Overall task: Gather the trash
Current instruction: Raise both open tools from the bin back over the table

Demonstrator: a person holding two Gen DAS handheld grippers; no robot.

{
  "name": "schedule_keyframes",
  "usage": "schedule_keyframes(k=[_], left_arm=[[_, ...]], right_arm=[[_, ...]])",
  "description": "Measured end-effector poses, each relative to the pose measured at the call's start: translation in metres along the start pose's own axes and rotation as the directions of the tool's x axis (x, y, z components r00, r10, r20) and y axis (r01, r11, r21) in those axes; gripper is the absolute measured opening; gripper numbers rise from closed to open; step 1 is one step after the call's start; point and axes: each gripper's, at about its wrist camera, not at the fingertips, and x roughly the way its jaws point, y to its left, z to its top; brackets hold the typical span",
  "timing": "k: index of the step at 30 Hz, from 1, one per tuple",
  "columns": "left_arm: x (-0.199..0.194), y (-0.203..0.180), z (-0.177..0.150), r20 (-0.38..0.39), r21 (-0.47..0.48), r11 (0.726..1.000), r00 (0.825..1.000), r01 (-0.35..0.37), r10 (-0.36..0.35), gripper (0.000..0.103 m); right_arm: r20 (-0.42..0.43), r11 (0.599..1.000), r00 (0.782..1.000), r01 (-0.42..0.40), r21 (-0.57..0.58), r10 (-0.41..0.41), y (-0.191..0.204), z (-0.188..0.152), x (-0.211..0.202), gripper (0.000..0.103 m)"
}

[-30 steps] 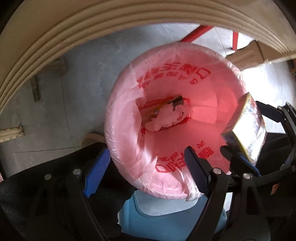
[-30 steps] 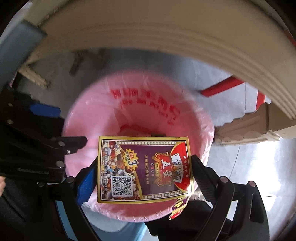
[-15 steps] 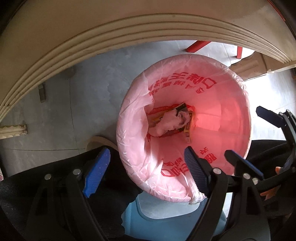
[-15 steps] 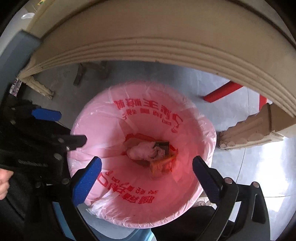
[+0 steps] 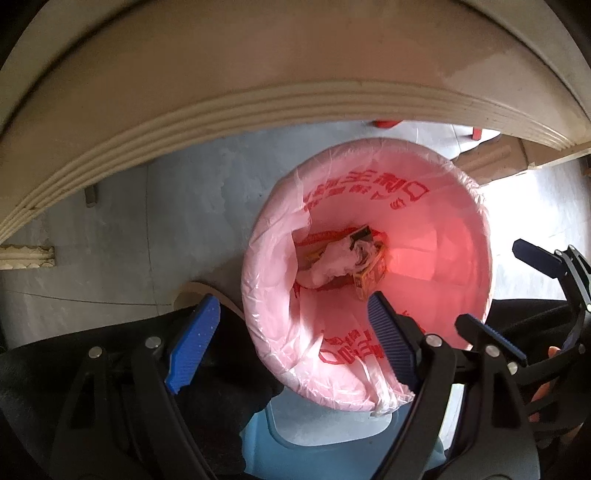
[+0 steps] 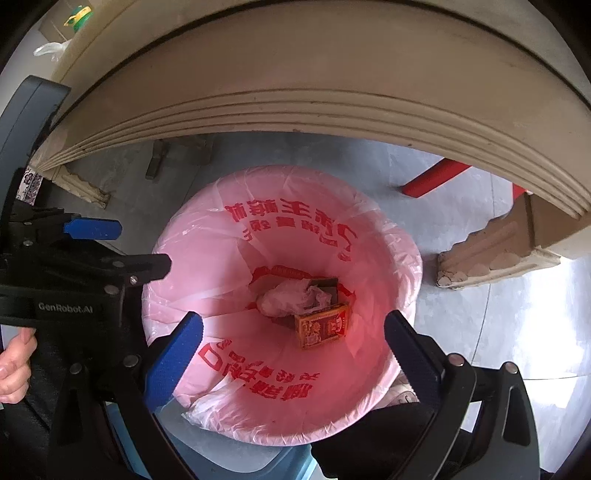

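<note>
Right wrist view only: card box (image 6: 323, 325) face legible, red-and-gold, lying flat; green object (image 6: 78, 15) on the beige table (image 6: 295, 66) top, far left

Left wrist view only: box seen edge-on (image 5: 370, 271); blue stool (image 5: 332, 454) beneath the bin

Bin with pink liner (image 6: 229, 266), red print, on grey floor (image 5: 129, 221) below the table edge. Contents: card box at the bottom, touching crumpled white wrapper (image 6: 288, 299); dark scrap behind

Left gripper (image 5: 291, 341): jaws wide apart, empty. Right gripper (image 6: 291, 341): jaws wide apart, empty, above the bin
</note>
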Motion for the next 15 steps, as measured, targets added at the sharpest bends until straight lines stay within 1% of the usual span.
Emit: schedule_keyframes(k=[3, 6, 8, 10, 13, 15], left_arm=[[-0.011, 0.0, -0.004, 0.04, 0.008, 1.0, 0.999, -0.03, 0.03, 0.081], [-0.032, 0.0, -0.012, 0.096, 0.012, 0.998, 0.994, -0.06, 0.059, 0.081], [-0.047, 0.002, -0.016, 0.128, 0.011, 0.998, 0.99, -0.059, 0.057, 0.081], [-0.068, 0.004, -0.02, 0.161, 0.006, 0.999, 0.986, -0.044, 0.042, 0.081], [-0.105, 0.009, -0.022, 0.197, 0.014, 1.0, 0.98, 0.014, -0.016, 0.081], [-0.132, 0.013, -0.02, 0.224, 0.012, 1.0, 0.974, 0.022, -0.025, 0.081]], right_arm=[[0.029, 1.0, 0.999, 0.012, 0.016, -0.012, -0.004, -0.002, -0.011, 0.096], [0.066, 0.999, 0.998, 0.017, 0.04, -0.019, -0.009, -0.004, -0.028, 0.096], [0.106, 0.998, 0.994, 0.008, 0.062, -0.015, -0.012, -0.006, -0.045, 0.096], [0.144, 0.997, 0.989, 0.024, 0.069, -0.033, -0.011, -0.007, -0.064, 0.096], [0.236, 0.995, 0.968, 0.077, 0.064, -0.09, -0.005, -0.006, -0.103, 0.096], [0.293, 0.993, 0.95, 0.096, 0.062, -0.11, -0.001, -0.003, -0.132, 0.096]])
